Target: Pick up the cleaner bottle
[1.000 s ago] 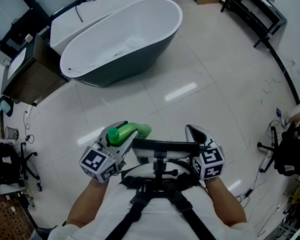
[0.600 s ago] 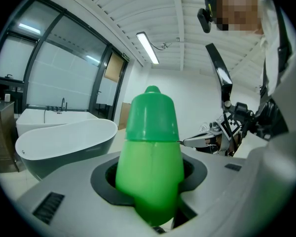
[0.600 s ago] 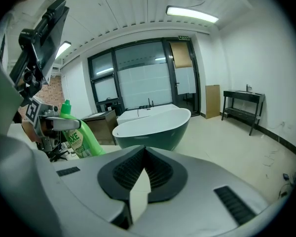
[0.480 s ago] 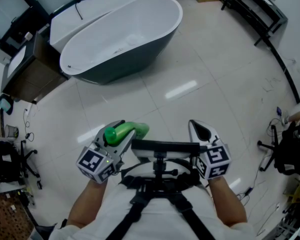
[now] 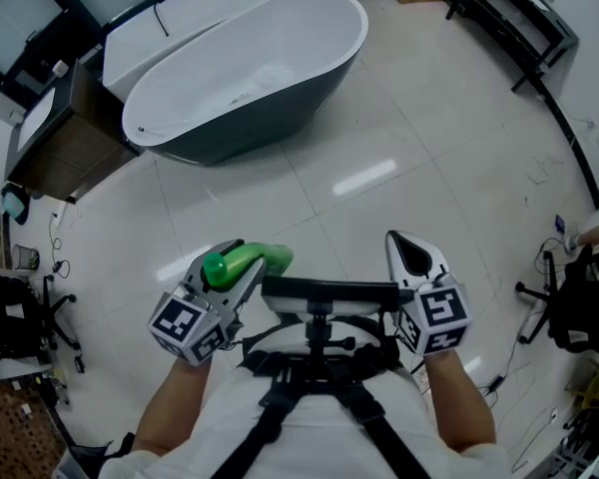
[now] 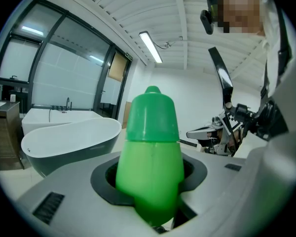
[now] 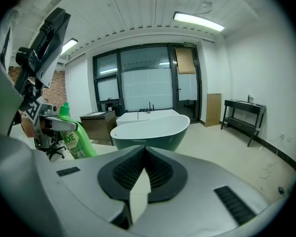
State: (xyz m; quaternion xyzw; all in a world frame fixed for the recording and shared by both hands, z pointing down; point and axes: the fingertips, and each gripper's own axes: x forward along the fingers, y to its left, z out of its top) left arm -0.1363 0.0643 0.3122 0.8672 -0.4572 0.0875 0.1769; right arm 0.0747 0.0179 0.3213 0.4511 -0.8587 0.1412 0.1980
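The green cleaner bottle (image 5: 242, 260) sits between the jaws of my left gripper (image 5: 242, 264), held in the air in front of the person's chest, cap towards the camera. In the left gripper view the bottle (image 6: 150, 157) fills the middle, clamped by both pads. From the right gripper view the same bottle (image 7: 75, 135) shows at the left, upright with a label. My right gripper (image 5: 411, 254) hovers to the right at about the same height, jaws shut with nothing between them (image 7: 138, 189).
A freestanding bathtub (image 5: 240, 83) with a dark outer shell stands ahead on the pale tiled floor. A wooden vanity (image 5: 65, 153) is at its left, a dark bench (image 5: 509, 23) at the far right. A chest rig with a bar (image 5: 324, 292) lies between the grippers.
The right gripper has drifted a little up and to the right. The left gripper with the bottle has edged slightly left; its grip is unchanged.
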